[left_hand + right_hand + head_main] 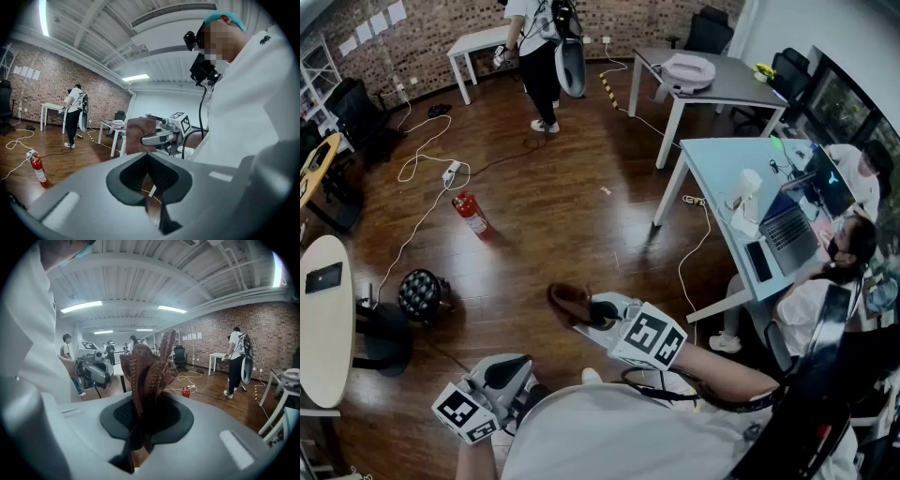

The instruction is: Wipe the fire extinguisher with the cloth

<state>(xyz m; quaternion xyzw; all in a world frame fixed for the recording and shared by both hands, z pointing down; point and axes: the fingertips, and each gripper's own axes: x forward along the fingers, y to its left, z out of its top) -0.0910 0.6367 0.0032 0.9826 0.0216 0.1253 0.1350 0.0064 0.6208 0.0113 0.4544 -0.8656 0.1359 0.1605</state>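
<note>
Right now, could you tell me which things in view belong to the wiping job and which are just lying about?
Job:
cloth, clamped in the right claw
extinguisher, on the floor, away from the cloth

Lying about:
power strip
laptop on the blue table
office chair

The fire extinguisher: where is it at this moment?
In the head view, the fire extinguisher is on the wooden floor, left of centre, next to a white power strip.
</note>
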